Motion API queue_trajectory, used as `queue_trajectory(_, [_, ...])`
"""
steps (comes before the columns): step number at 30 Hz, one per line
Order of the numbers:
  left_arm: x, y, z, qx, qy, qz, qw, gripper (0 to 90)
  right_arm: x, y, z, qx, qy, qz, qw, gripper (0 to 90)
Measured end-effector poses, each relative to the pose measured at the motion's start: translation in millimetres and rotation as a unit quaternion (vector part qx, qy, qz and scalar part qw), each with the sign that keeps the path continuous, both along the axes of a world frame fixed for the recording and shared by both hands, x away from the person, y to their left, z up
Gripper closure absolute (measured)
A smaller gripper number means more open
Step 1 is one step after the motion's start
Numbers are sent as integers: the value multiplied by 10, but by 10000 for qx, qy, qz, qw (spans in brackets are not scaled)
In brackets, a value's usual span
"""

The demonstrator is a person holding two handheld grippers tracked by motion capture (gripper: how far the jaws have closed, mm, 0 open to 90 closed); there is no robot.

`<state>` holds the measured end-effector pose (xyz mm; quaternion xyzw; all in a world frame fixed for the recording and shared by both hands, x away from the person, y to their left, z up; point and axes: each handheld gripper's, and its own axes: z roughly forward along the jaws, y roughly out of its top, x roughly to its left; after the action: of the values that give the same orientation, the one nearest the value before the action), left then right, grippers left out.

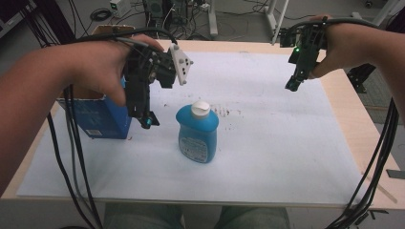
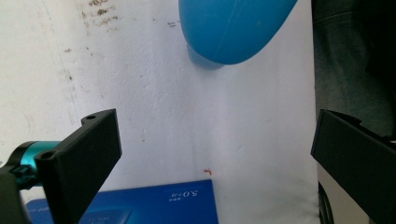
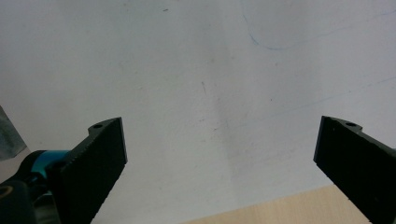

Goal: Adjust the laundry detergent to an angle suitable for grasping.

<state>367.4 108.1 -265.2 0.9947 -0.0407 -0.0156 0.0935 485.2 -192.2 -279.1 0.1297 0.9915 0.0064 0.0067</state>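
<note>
Each claw point(image 1: 149, 119) point(image 1: 292, 85) was built of black parts with flat black jaws, a teal fitting point(image 2: 35, 153), a grey three-cornered plate point(image 1: 181, 63), and black cables point(image 1: 71, 157) trailing.

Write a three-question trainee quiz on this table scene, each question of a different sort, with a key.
1. True or false: the blue bottle stands upright with its white cap on.
2. Which thing lies nearest the left claw? A) the blue box B) a red mug C) a metal spoon
3. Fill in: the right claw hangs over the white ___ with nothing between its jaws.

Key: 1 true; 2 A; 3 sheet. In their own views both claws stand wide open and hold nothing.
</note>
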Motion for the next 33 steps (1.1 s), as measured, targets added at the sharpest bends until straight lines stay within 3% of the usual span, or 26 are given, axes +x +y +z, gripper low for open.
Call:
queue_trajectory(9, [30, 102, 161, 237, -23, 319, 9992, 16, 46, 26, 75, 7, 30, 130, 9999, 15])
queue_trajectory(14, [63, 130, 217, 394, 135, 596, 9974, 17, 90, 74, 130, 45, 0, 220, 9997, 15])
queue_trajectory(18, [72, 141, 259, 454, 116, 620, 9970, 17, 99, 107, 148, 44, -6, 259, 9997, 15])
queue_trajectory(28, [60, 119, 508, 363, 57, 649, 9972, 17, 128, 124, 158, 46, 5, 300, 9995, 15])
queue_trajectory(33, [49, 84, 543, 393, 90, 611, 9973, 17, 132, 119, 163, 91, 18, 322, 9994, 15])
